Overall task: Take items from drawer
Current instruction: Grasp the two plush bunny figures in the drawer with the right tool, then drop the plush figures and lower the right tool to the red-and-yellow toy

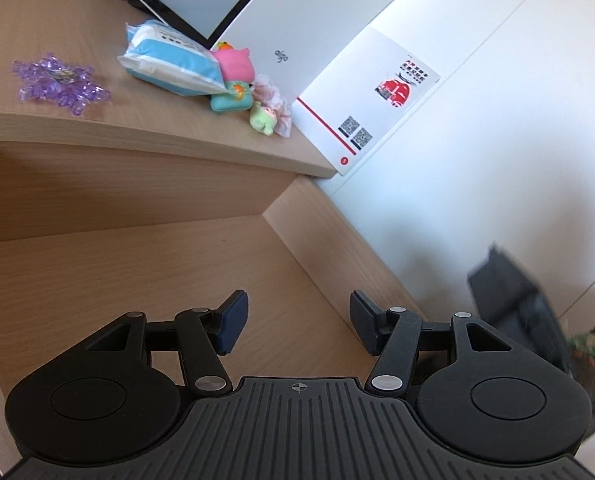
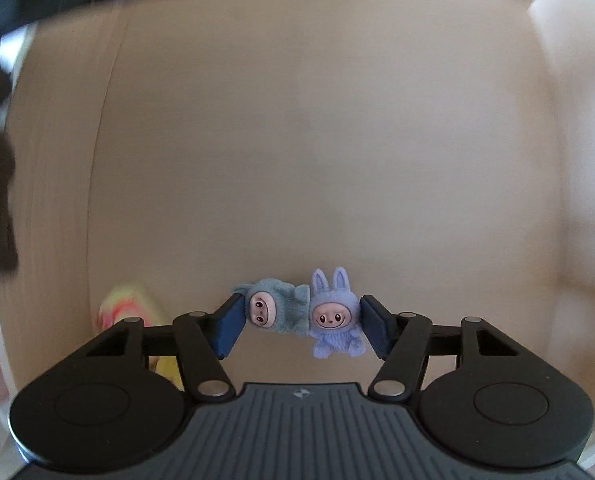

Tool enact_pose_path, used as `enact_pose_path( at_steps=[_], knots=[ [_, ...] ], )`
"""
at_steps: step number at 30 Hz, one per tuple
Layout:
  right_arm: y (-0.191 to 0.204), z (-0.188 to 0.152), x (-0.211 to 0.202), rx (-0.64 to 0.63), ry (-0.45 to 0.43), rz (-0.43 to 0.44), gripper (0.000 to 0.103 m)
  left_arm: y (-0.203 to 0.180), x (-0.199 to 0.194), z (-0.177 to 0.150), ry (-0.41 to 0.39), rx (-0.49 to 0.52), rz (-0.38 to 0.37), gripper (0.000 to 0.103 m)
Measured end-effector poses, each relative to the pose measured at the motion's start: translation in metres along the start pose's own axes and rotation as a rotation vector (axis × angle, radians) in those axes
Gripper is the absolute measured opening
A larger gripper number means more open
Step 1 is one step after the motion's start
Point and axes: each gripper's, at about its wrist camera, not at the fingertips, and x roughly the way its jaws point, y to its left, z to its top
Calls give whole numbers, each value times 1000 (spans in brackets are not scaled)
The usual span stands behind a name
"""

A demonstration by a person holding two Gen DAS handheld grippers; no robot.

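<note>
- The right gripper (image 2: 301,326) is pointing steeply down into the drawer (image 2: 317,120), and its jaws are pressing on a pair of small plush dolls: a teal doll (image 2: 275,307) lying on its side against the left pad, and a lilac rabbit-eared doll (image 2: 335,318) upright against the right pad. The two dolls are touching each other, squeezed side by side.
- Judgement: the step in hand is the pick of these two dolls from the drawer; the grip looks made, but whether the dolls are clear of the drawer floor cannot be told, as the surroundings are blurred.
- A yellow and pink item (image 2: 127,306) is lying in the drawer just beside the right gripper's left arm, partly hidden and too blurred to identify.
- The left gripper (image 1: 299,322) is hovering over the drawer with its jaws standing apart and nothing between them.
- On the desk top (image 1: 57,12) above the drawer, items are already gathered: a purple crystal snowflake (image 1: 61,84), a blue and white wipes pack (image 1: 173,58), a pink toy (image 1: 237,65) and a green toy (image 1: 264,119), clustered near a white board (image 1: 297,8).
- Judgement: the next move calls for a straight lift, keeping the squeeze even so that neither doll slips out, then a carry to the desk top beside the other items. The yellow item appears to remain for a later pick.
</note>
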Motion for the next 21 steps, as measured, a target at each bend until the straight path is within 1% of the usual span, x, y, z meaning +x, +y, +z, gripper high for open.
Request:
enact_pose_path(
  at_steps=[3,6,8,9,10,11,12,13,15,17,19,21],
  knots=[
    [-7,18,-11,-9,-98,-56,63,0,1,0,1,-3,15,61],
    [-16,37,-10,-4,-181,-86,63,4,0,0,-9,-23,29,61],
    [-20,46,-5,-10,-214,-85,68,7,-2,0,-17,-43,36,61],
    [-21,48,-4,-21,-235,-93,76,9,-2,0,-23,-56,39,61],
    [-21,48,-4,-30,-250,-100,79,10,-3,0,-26,-66,41,61],
    [-22,45,-6,-32,-254,-77,79,11,-3,0,-26,-72,41,61],
    [-27,41,-8,-22,-240,-32,79,11,-3,1,-22,-75,40,61],
    [-40,46,-17,-1,-213,23,79,12,-1,1,-16,-76,39,61],
    [-35,34,-20,41,-130,162,79,11,1,2,-6,-74,37,61],
    [-25,22,-21,37,-58,263,79,11,2,2,4,-72,33,61],
    [-7,13,-20,-20,-16,300,79,11,3,2,3,-73,34,61],
    [9,10,-18,-77,6,307,79,12,2,2,-5,-76,35,61]
  ],
)
